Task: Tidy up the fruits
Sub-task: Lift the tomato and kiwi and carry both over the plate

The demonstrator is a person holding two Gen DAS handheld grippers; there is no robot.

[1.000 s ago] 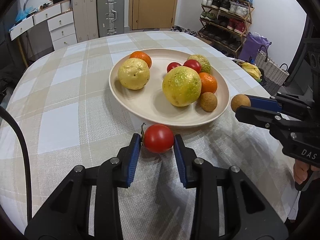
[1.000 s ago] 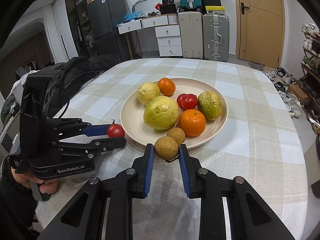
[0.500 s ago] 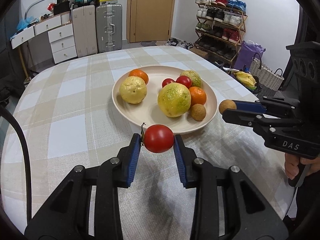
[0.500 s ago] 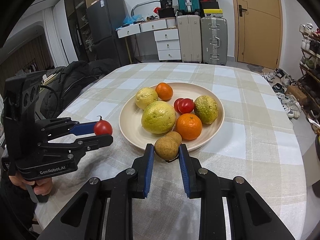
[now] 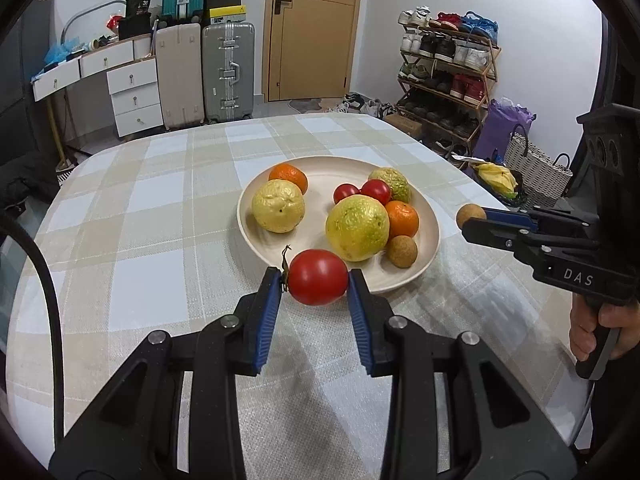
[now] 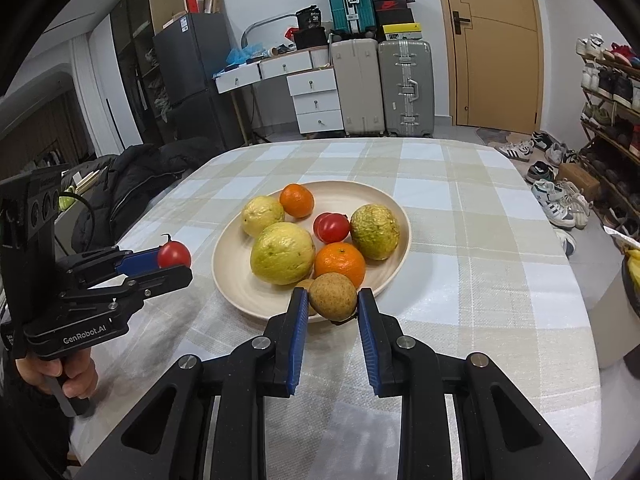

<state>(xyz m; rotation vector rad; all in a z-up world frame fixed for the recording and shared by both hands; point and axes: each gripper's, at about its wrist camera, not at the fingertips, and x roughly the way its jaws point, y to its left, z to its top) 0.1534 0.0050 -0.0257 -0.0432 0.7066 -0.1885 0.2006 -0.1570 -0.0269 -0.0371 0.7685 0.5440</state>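
Red tomato point(image 5: 318, 277) in L jaws now higher above table; R jaws still clamp longan point(image 6: 333, 296).

In the right wrist view, the small brown fruit point(image 6: 306, 285) on the plate peeks out behind the held one. At the far right edge, a yellow bunch point(image 6: 634, 261) is cut off.

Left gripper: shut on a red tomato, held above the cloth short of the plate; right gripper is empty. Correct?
Not quite: the right gripper isn't empty, it is shut on a small brown fruit, as the right wrist view shows. The left gripper does hold the red tomato short of the plate.
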